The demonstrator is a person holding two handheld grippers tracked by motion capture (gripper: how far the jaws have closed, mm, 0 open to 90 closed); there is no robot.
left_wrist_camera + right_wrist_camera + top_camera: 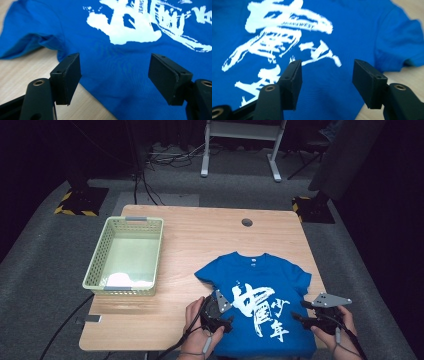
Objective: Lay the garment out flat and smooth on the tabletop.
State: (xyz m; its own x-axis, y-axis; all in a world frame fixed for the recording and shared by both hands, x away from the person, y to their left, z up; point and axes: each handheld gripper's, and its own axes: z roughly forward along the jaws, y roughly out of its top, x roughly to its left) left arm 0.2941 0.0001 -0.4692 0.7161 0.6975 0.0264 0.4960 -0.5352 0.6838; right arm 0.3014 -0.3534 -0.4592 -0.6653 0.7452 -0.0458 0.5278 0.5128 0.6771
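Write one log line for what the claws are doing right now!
left claw: open, over shirt's side | right claw: open, over other side | blue T-shirt: flat on table | green basket: left, untouched

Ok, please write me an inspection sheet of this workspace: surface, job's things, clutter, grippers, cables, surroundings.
Surface: wooden table, round hole near the far edge.
Job's things: blue T-shirt with white print, spread flat at the near right; green basket at the left, something white inside.
Clutter: nothing seen.
Grippers: left gripper at the shirt's left edge, jaws open; right gripper at its right edge, jaws open. Neither holds cloth.
Cables: black cable off the near left corner; more on the floor behind.
Surroundings: grey carpet, white desk frame.
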